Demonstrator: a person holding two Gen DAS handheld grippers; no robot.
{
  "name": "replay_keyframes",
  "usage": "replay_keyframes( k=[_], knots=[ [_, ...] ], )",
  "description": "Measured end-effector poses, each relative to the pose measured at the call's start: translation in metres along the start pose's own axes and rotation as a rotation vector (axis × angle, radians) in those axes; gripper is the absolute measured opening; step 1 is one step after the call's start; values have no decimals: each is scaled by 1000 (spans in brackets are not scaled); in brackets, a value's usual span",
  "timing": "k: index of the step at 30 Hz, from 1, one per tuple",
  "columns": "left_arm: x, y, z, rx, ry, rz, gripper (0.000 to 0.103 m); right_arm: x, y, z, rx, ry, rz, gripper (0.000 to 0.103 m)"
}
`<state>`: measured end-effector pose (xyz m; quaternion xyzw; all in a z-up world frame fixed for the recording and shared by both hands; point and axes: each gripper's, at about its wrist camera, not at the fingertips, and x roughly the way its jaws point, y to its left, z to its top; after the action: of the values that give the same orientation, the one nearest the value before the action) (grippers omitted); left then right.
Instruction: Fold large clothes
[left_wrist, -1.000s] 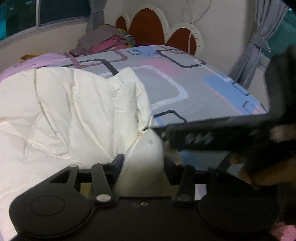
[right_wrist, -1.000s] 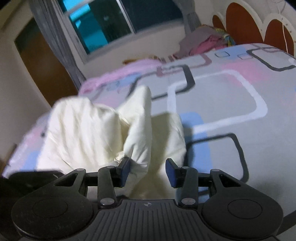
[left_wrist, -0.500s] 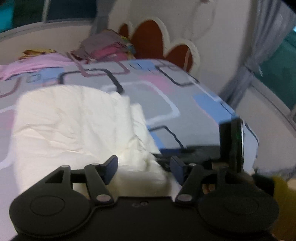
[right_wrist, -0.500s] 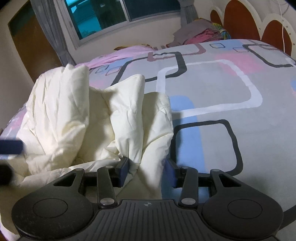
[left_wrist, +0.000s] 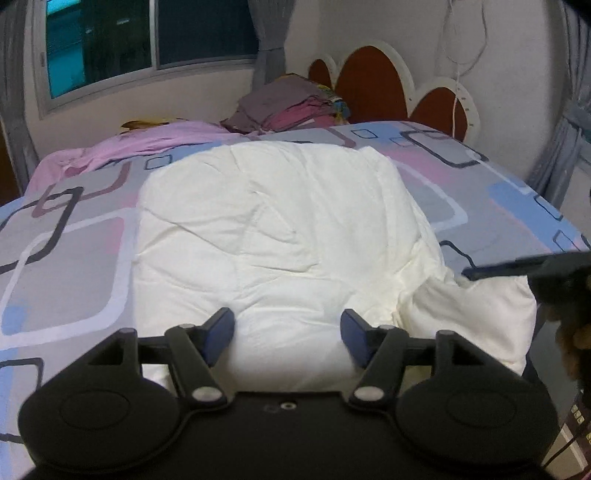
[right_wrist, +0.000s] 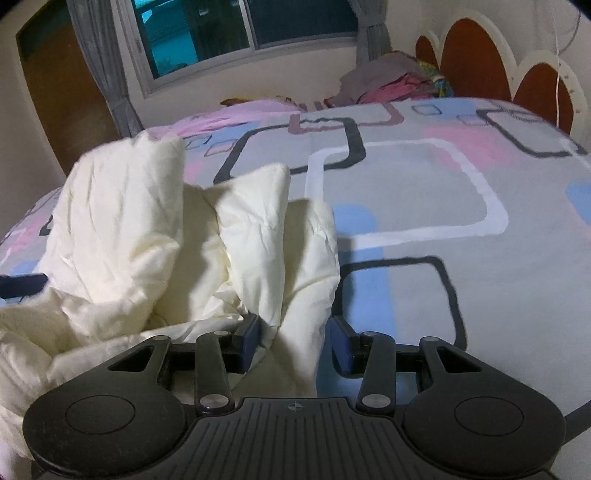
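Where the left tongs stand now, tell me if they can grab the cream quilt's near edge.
Probably yes. The left tongs stand open just over the cream quilt, its near edge bulging between the fingers with nothing in the way; the right tongs work the far corner.

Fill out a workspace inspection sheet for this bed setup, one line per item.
Surface: bed sheet with a pattern of grey, pink and blue rectangles, on a bed.
Job's things: cream padded garment, partly folded; its right end bunched up in folds.
Clutter: pile of folded clothes by the headboard; pink cloth at the far edge.
Grippers: left claw open over the garment, gripping nothing; right claw shut on a fold of the garment.
Cables: white cord hanging down the wall at the headboard.
Surroundings: scalloped headboard, window, grey curtains.
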<state>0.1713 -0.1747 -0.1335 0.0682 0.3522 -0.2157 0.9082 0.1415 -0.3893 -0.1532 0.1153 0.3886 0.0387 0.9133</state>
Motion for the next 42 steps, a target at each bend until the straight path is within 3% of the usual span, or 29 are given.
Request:
replay_keyframes(
  k=[4, 6, 9, 12, 13, 15, 16, 18, 19, 23, 27, 31, 34, 35, 37, 38, 42],
  knots=[
    [5, -1, 3, -4, 1, -43, 61, -26, 4, 16, 15, -73, 9, 46],
    [6, 2, 2, -10, 6, -54, 61, -42, 11, 25, 22, -120, 43, 74],
    [6, 6, -1, -11, 7, -63, 61, -58, 33, 34, -27, -156, 122, 76],
    [5, 8, -3, -18, 2, -70, 61, -54, 53, 29, -63, -113, 170, 75],
    [4, 9, -4, -27, 1, -74, 61, -50, 57, 24, -84, -86, 165, 74],
    [2, 14, -4, -46, 0, -84, 61, -42, 60, 12, -107, -25, 168, 52],
    [1, 16, -4, -51, 0, -85, 61, -38, 57, 6, -79, 5, 185, 47],
    [0, 18, -3, -61, 1, -84, 61, -36, 52, -4, -63, 39, 196, 20],
    [-3, 19, -2, -74, -2, -87, 60, -33, 51, -9, -71, 59, 194, 16],
    [-13, 25, 9, -65, -52, -68, 60, -20, 47, -31, -159, 93, 123, 13],
    [-2, 37, 15, -48, -64, 0, 62, -2, 35, -50, -116, 94, 110, 12],
    [12, 41, 14, -68, -30, 28, 63, -13, 32, -28, -64, 91, 145, 13],
    [10, 43, 19, -76, -38, 21, 63, -36, 32, 0, -25, -19, 175, 13],
    [9, 43, 19, -75, -39, 21, 63, -41, 34, 11, -23, -54, 177, 15],
    [9, 42, 22, -70, -44, 20, 63, -41, 38, 32, -32, -119, 164, 44],
    [10, 41, 23, -70, -47, 19, 63, -38, 43, 40, -52, -150, 149, 67],
    [16, 39, 26, -77, -50, 23, 63, -11, 68, 63, -163, -201, 116, 64]
  ],
)
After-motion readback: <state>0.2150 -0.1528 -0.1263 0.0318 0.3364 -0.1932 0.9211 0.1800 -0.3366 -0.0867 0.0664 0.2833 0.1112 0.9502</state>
